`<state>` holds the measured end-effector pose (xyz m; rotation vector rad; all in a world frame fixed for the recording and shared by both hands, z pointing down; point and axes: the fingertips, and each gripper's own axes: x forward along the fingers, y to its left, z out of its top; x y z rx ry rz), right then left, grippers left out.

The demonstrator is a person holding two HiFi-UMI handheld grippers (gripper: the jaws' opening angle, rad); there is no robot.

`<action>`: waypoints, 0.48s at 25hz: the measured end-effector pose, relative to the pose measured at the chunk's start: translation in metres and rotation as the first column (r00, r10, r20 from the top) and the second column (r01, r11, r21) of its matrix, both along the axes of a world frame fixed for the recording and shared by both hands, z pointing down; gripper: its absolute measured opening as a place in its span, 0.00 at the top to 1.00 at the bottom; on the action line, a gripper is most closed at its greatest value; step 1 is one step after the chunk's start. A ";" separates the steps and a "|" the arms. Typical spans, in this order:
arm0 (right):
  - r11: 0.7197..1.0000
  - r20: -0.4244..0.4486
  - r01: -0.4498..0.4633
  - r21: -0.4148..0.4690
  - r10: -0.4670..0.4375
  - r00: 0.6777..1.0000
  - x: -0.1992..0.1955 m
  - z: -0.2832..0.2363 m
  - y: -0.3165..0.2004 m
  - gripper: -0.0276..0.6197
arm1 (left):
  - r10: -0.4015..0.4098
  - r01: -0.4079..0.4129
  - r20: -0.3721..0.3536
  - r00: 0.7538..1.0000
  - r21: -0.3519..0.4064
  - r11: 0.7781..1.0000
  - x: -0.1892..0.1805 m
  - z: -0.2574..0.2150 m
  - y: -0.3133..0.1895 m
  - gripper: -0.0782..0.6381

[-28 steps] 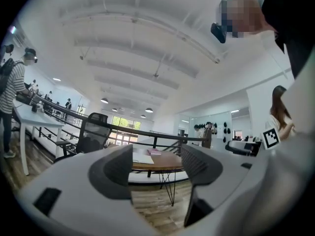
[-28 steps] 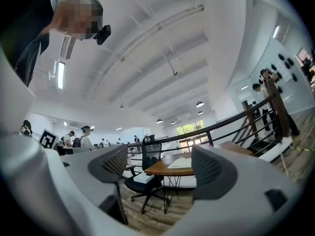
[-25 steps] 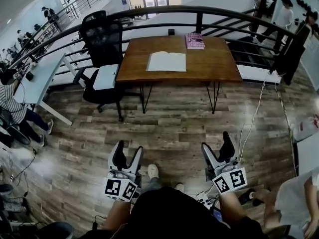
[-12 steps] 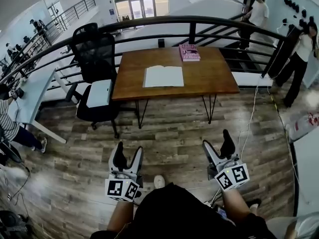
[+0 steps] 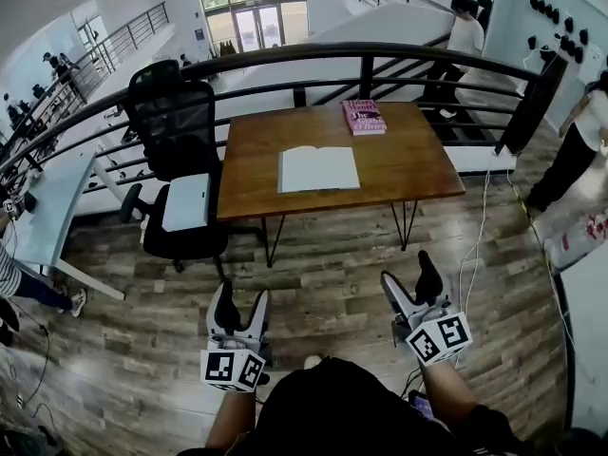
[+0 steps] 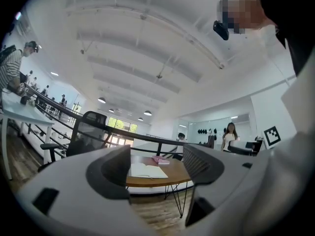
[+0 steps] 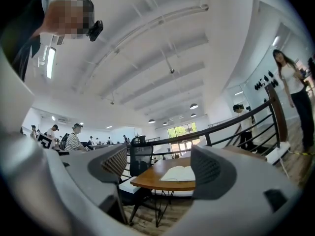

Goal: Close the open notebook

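While L gripper (image 5: 242, 298), R gripper (image 5: 408, 276) gape empty, notebook (image 5: 318, 168) well ahead on desk (image 5: 410, 160).

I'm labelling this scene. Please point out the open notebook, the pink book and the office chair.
open notebook (image 5: 318, 169), head view, on its white pages by the centre fold
pink book (image 5: 365, 118), head view, middle of its cover
office chair (image 5: 171, 117), head view, on its black mesh backrest

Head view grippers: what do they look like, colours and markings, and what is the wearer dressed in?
The left gripper and right gripper match: pale grey bodies, two fingers each, partly black. Each carries a white cube printed with black square markers. In the gripper views the pads look dark grey and ribbed. The person wears a black top.
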<state>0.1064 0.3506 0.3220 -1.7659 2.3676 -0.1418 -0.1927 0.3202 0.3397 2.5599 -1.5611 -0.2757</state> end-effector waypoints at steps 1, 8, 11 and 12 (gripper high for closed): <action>1.000 -0.001 -0.003 -0.001 0.003 1.000 -0.003 0.001 -0.005 0.34 | 0.001 -0.001 0.003 1.000 0.001 1.000 -0.004 0.001 -0.006 0.44; 1.000 -0.031 0.000 -0.023 -0.001 1.000 -0.012 0.007 -0.031 0.37 | 0.021 -0.020 0.025 0.999 -0.019 1.000 -0.009 0.013 -0.041 0.44; 0.999 -0.014 -0.005 -0.032 0.005 1.000 -0.007 0.008 -0.043 0.38 | 0.023 -0.022 0.021 1.000 -0.042 0.999 -0.007 0.019 -0.056 0.44; 0.999 -0.012 -0.006 -0.034 0.006 1.000 -0.005 0.008 -0.048 0.38 | 0.024 -0.023 0.017 1.000 -0.048 0.999 -0.006 0.020 -0.062 0.44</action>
